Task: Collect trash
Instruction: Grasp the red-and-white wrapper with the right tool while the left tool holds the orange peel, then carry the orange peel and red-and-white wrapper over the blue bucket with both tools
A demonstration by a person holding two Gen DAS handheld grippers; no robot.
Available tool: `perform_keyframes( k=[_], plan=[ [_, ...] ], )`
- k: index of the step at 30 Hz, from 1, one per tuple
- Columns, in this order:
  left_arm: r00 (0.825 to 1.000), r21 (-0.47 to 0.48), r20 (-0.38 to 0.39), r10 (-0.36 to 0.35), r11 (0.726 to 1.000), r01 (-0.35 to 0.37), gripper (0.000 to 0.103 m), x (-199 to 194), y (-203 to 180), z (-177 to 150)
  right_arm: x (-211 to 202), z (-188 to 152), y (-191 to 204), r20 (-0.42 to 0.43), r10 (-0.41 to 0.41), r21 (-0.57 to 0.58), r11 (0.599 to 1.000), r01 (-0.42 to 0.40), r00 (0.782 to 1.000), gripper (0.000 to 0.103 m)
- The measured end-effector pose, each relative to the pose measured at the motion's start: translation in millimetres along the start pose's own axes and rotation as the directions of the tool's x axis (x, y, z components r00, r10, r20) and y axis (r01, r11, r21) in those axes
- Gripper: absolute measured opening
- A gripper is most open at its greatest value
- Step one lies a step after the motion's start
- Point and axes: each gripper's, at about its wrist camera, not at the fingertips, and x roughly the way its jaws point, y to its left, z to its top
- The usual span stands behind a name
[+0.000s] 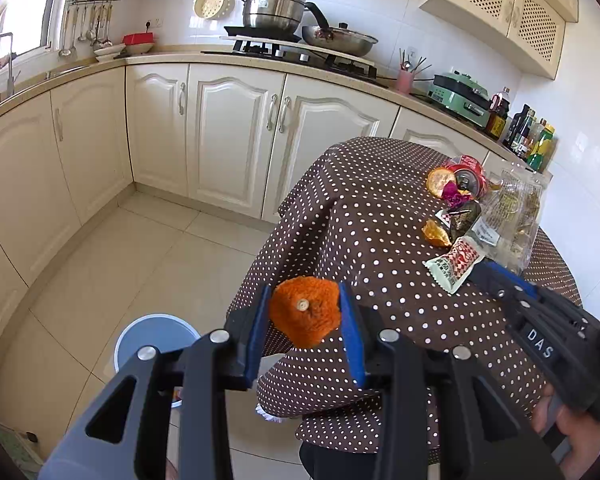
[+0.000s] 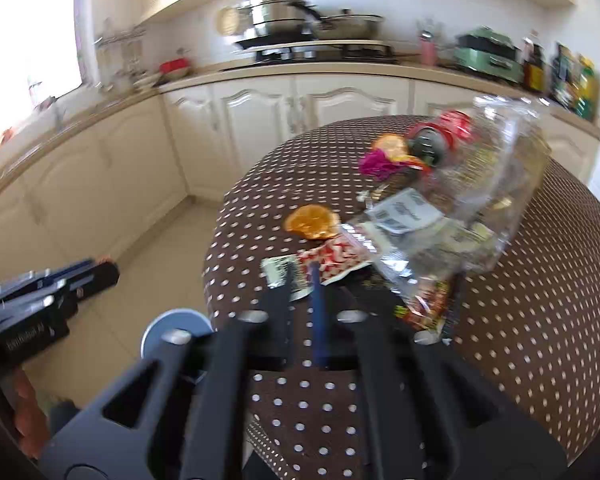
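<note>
1. An orange peel (image 1: 305,312) is pinched between the blue pads of the left gripper (image 1: 305,316), held off the table edge above the floor, near a blue bin (image 1: 156,340)
2. The peel is judged light, soft and springy; a grip across its domed middle is favoured
3. The right gripper (image 2: 314,276) is seen pressed together on a red-and-white wrapper (image 2: 332,260) lying on the dotted tablecloth (image 2: 540,320); it is judged thin and slippery

Matt dotted tablecloth (image 1: 364,216), rough orange peel (image 1: 305,311), glossy clear plastic bag (image 2: 480,184), shiny steel pot (image 1: 274,6).
</note>
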Motion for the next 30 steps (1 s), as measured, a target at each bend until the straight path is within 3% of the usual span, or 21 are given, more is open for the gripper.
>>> perform_keyframes(
  k=[1, 8, 14, 15, 18, 24, 30],
  plan=[
    [1.000, 0.000, -0.001, -0.002, 1.000, 0.002, 0.034, 0, 0, 0, 1, 2, -3, -0.004, -0.011, 0.017, 1.000, 0.011, 1.000, 0.074],
    [1.000, -0.004, -0.002, -0.006, 1.000, 0.006, 0.034, 3, 3, 1, 20, 7, -4, -0.041, -0.046, 0.056, 0.997, 0.048, 0.998, 0.074],
    [1.000, -0.008, -0.001, -0.004, 1.000, 0.004, 0.034, 6, 6, 1, 42, 22, -4, -0.071, 0.021, 0.120, 0.993, -0.012, 0.997, 0.073],
    [1.000, -0.009, -0.001, -0.004, 1.000, 0.004, 0.034, 7, 7, 0, 46, 25, -3, -0.077, 0.029, 0.132, 0.991, -0.019, 0.997, 0.071],
    [1.000, -0.016, -0.007, -0.005, 1.000, 0.005, 0.034, 10, 11, 0, 57, 29, 2, -0.102, -0.002, 0.103, 0.995, 0.013, 0.995, 0.038],
    [1.000, -0.037, -0.017, -0.004, 0.999, 0.003, 0.034, 15, 17, 1, 57, 25, 13, -0.083, -0.037, 0.021, 0.999, 0.038, 0.996, 0.024],
    [1.000, -0.044, -0.015, 0.001, 0.999, -0.001, 0.034, 13, 21, -1, 43, 17, 6, -0.065, 0.000, 0.016, 1.000, 0.001, 0.998, 0.013]
  ],
)
